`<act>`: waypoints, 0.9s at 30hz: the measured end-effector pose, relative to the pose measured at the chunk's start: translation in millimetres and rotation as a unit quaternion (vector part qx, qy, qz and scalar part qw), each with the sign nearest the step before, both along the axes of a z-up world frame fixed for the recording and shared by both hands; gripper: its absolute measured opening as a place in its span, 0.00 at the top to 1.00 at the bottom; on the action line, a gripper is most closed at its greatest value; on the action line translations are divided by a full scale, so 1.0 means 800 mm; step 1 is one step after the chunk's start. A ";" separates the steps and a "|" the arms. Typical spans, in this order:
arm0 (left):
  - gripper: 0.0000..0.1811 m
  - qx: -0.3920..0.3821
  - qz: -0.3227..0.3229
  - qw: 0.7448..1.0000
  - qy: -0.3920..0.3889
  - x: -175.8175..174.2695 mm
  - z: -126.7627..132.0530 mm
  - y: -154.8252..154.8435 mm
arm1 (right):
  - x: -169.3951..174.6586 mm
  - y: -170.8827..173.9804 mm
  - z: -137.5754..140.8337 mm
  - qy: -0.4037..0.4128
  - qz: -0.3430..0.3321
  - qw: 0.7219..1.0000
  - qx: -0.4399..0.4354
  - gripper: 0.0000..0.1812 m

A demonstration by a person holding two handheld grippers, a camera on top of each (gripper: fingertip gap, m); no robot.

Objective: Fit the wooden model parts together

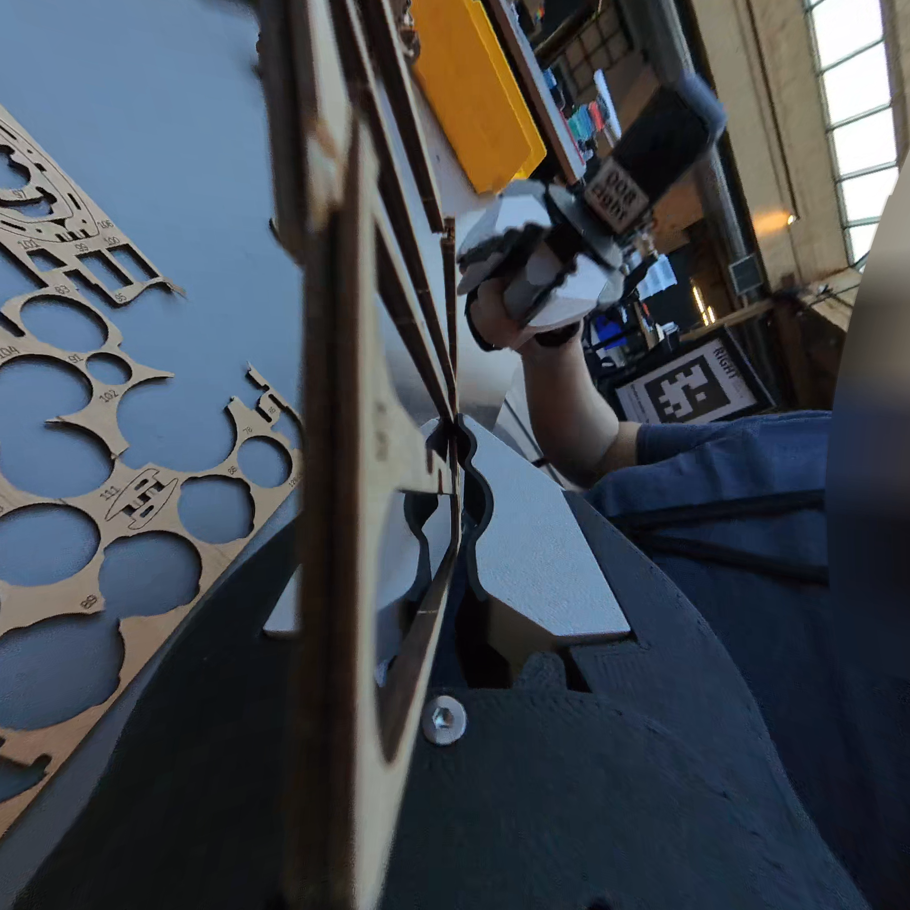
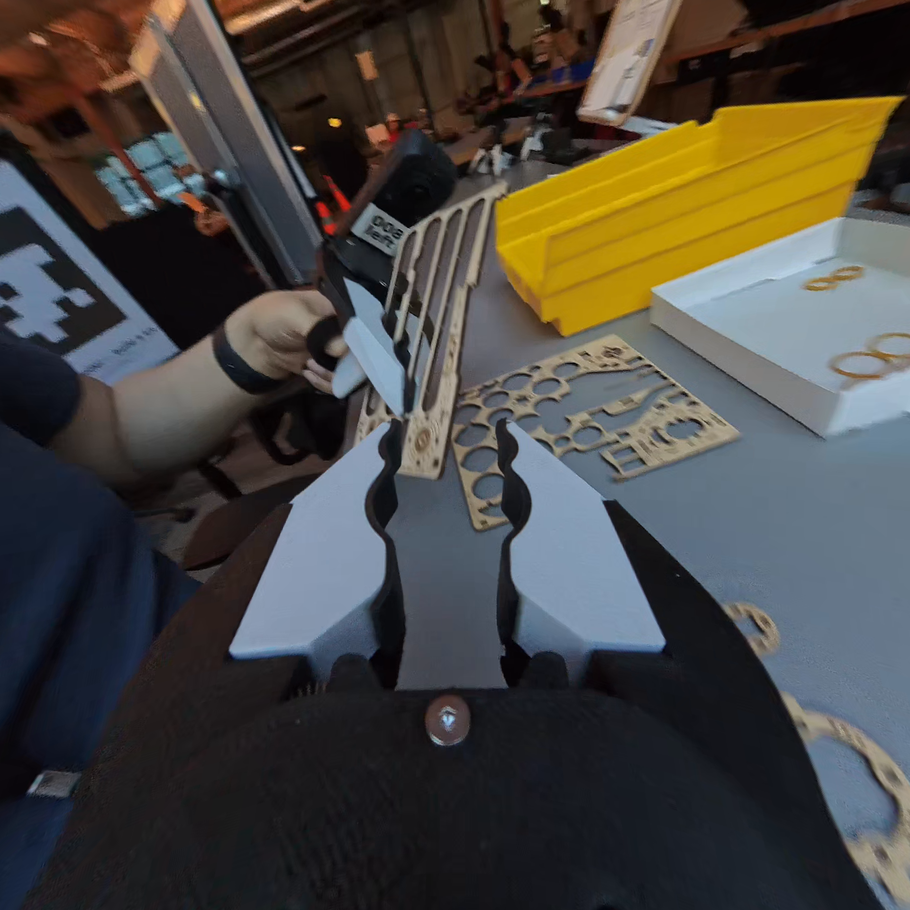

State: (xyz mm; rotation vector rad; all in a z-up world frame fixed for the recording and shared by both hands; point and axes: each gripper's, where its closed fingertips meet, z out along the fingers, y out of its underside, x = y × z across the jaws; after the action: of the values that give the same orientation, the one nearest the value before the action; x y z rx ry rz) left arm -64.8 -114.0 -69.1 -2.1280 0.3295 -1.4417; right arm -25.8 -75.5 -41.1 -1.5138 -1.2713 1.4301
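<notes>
Hidden: left gripper point(image 1: 455, 443) left finger mostly sitting behind slotted wooden sheet point(image 1: 340, 443); sheet top running out of frame, near edge blurring.
Left gripper: clamping slotted wooden sheet point(image 2: 433, 315) edge-on, tilted upright above grey table point(image 2: 689, 517); left hand point(image 2: 280, 335) gripping the handle.
Right gripper: right gripper point(image 2: 445, 433) standing open, carrying nothing, hovering above the table just beside the sheet's lower end.
Punched-out sheet: punched-out sheet point(image 2: 581, 418) lying flat on table.
Right view only: yellow bin point(image 2: 679, 216), white tray point(image 2: 788, 325) holding wooden rings point(image 2: 859, 364).
Left view only: right gripper point(image 1: 497, 266) appearing farther off, in the person's right hand.
</notes>
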 end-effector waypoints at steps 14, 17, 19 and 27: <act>0.99 0.014 -0.044 0.996 0.076 -0.042 -0.001 -0.021 | -0.127 -0.030 0.013 -0.088 0.206 0.955 -0.197 1.00; 0.87 0.038 0.075 0.991 0.108 -0.102 -0.005 -0.013 | -0.158 -0.020 0.002 -0.076 0.160 0.951 -0.253 1.00; 0.79 0.039 0.179 0.973 0.141 -0.167 -0.012 -0.020 | -0.184 -0.022 -0.010 -0.072 0.131 0.942 -0.302 1.00; 0.71 0.000 0.395 0.899 0.189 -0.316 -0.039 -0.110 | -0.304 -0.107 -0.084 -0.164 0.088 0.901 -0.392 1.00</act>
State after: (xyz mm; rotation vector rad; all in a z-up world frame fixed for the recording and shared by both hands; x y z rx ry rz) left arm -317.9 -201.8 -100.1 -2.1429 -0.3767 -0.5602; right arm -269.2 -161.0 -108.5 -2.2888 -1.0782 2.0174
